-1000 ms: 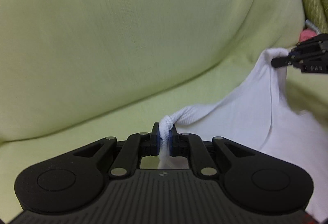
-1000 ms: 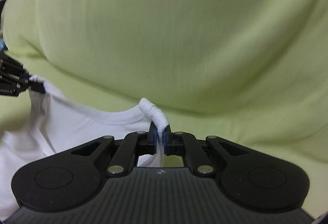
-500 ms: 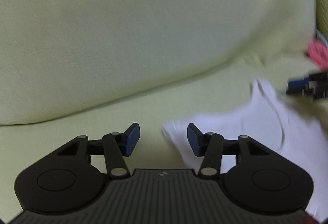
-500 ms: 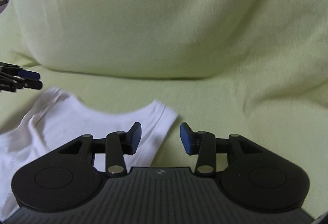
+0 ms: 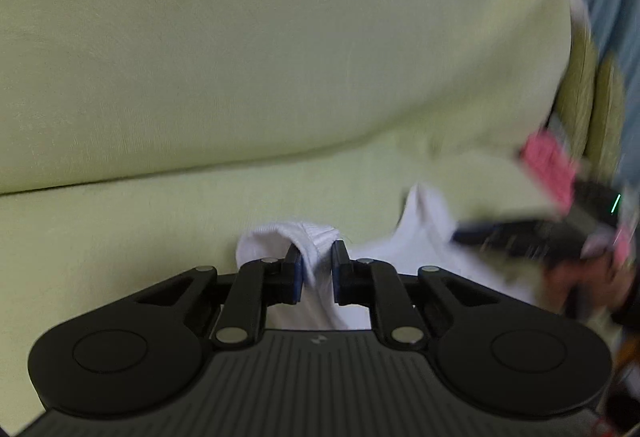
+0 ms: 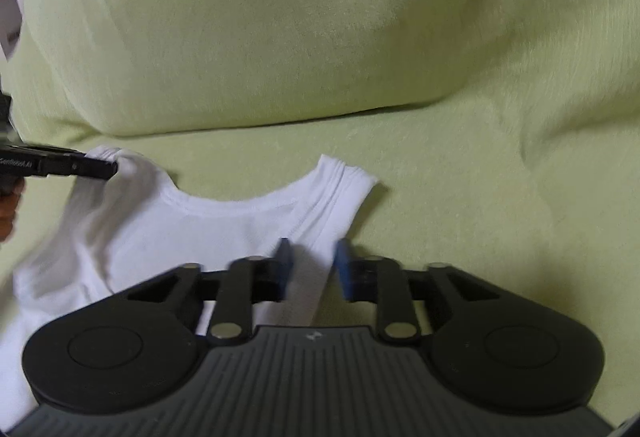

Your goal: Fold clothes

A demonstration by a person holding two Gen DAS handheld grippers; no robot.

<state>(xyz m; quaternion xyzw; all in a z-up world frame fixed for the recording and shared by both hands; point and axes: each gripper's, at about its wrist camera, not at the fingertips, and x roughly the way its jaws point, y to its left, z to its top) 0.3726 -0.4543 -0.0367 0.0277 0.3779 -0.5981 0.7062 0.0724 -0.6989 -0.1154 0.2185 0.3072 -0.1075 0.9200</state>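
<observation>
My left gripper (image 5: 316,269) pinches the bunched left shoulder strap of the white tank top (image 6: 224,233): the ribbed fabric is gathered between the blue pads (image 5: 297,271), which press it from both sides with only the cloth keeping them apart. In the right wrist view that same gripper reaches in from the left edge, its black tip buried in the strap's rumpled corner.

My right gripper (image 6: 312,265) is spread, its fingers standing apart on either side of the right strap, low over the armhole edge. The pads look blurred, and I cannot tell whether they touch the cloth. In the left wrist view this gripper appears at the far right as a dark smear with my hand behind it.

The tank top lies on the seat of the pale green sofa (image 6: 460,197), neckline towards the back cushion (image 5: 260,57), its body running near, under both grippers. The right strap lies flat; the left one is lifted and creased where I hold it. Something pink (image 5: 548,165) sits at the sofa's right end, too blurred to identify.
</observation>
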